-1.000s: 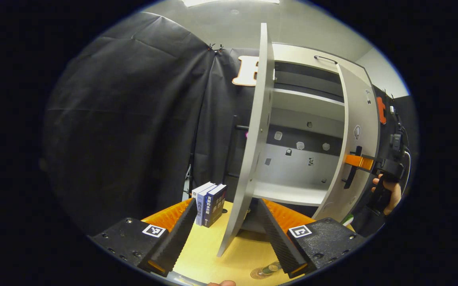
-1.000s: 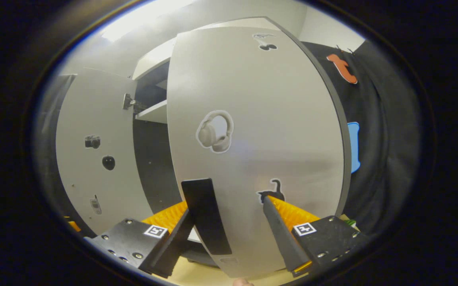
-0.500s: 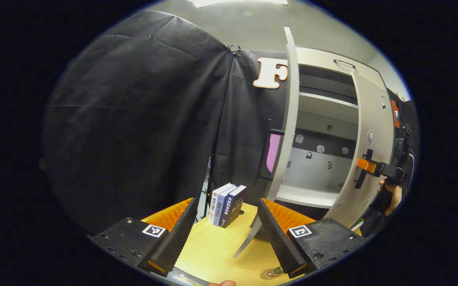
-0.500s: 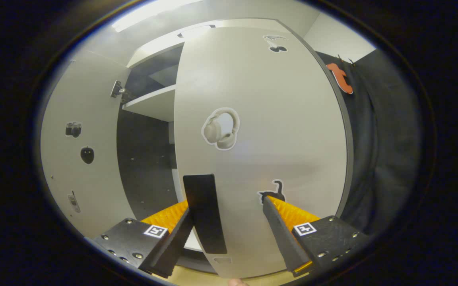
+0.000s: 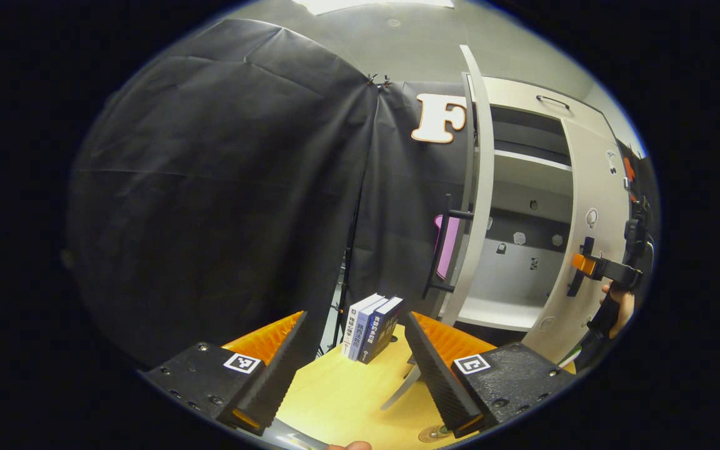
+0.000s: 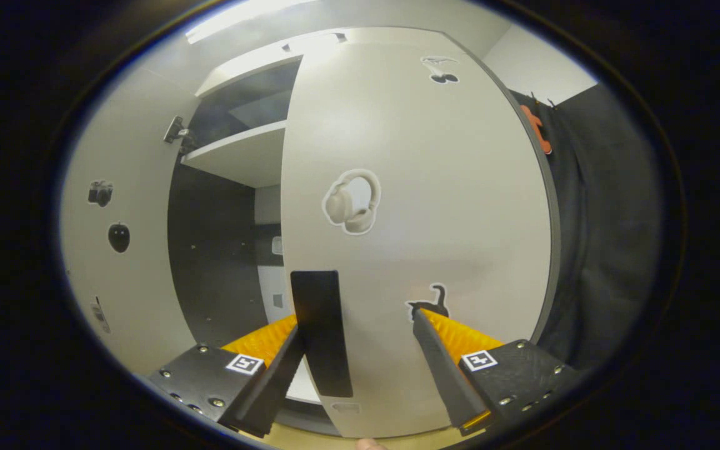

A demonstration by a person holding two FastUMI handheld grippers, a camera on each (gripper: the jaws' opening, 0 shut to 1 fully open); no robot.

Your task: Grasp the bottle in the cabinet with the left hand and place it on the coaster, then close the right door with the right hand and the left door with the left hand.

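1. The right gripper (image 6: 357,350) is spread wide against the front of the right door (image 6: 435,225), its fingers either side of the door's dark handle (image 6: 321,334) without closing on it. It grasps nothing; my reading is that it is set there to push the panel home.
2. In the left gripper view the right gripper (image 5: 585,265) sits at that door (image 5: 588,250), which stands only partly closed, with a hand (image 5: 619,306) behind it.
3. The left gripper (image 5: 354,365) hangs open and empty over the table (image 5: 347,400), clear of the left door (image 5: 475,206). That door stands edge-on and open, probably awaiting its turn.
4. A round coaster (image 5: 430,434) lies at the near table edge beside the right-hand finger, with something small and green on it, likely the bottle (image 5: 442,430); mostly hidden, so I cannot confirm it.
5. The table is pale wood; three books (image 5: 372,320) stand near the cabinet (image 5: 522,187), whose lower shelf looks bare. Black cloth walls the booth.
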